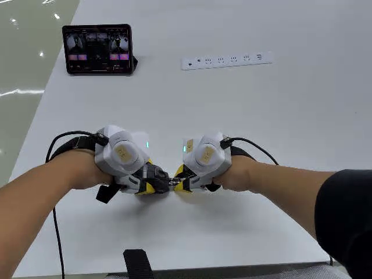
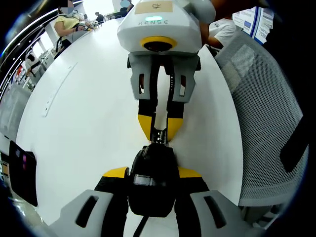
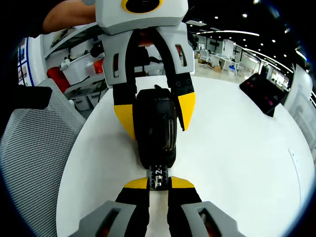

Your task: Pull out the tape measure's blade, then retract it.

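The left tool [image 2: 153,173] is clamped on the tape measure [image 3: 155,128] and the right tool [image 3: 159,183] on its blade [image 3: 158,173], barely drawn out, so pulling and retracting are judged undone.

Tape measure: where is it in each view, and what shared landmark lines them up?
Head view: tape measure low centre, between the two grippers.
Left gripper view: tape measure bottom centre, body clamped by the left gripper.
Right gripper view: tape measure centre, blade pinched by the right gripper.
Shared landmark: tablet, upper left in head view, lower left and upper right in the gripper views.
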Demonstrator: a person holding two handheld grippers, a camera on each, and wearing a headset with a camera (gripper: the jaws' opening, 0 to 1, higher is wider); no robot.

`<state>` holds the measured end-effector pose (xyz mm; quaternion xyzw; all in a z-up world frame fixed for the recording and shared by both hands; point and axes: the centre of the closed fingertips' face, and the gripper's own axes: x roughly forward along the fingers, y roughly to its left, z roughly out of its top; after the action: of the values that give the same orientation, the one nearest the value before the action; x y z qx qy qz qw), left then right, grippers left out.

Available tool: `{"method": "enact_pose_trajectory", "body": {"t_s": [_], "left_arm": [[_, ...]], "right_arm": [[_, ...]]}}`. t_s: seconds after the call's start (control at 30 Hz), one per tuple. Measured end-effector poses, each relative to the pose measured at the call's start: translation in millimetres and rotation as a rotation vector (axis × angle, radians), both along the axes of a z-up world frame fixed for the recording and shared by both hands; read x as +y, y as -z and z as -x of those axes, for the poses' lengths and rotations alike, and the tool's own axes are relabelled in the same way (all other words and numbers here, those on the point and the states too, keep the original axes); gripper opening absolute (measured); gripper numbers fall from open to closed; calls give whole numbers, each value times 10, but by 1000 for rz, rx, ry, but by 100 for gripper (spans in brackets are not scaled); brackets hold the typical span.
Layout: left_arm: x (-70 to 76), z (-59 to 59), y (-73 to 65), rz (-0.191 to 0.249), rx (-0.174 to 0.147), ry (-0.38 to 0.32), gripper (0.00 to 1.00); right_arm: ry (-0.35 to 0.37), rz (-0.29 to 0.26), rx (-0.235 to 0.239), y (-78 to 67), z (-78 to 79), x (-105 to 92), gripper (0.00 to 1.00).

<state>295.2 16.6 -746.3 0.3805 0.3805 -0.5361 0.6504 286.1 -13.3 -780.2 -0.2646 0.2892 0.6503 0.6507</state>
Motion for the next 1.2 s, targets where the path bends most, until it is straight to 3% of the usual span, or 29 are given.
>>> {"method": "enact_pose_trajectory", "body": {"t_s": [1.2], "left_arm": [[11, -7, 23, -5, -6, -6, 31]], "right_arm": [[23, 42, 16, 19, -19, -249, 9]]}}
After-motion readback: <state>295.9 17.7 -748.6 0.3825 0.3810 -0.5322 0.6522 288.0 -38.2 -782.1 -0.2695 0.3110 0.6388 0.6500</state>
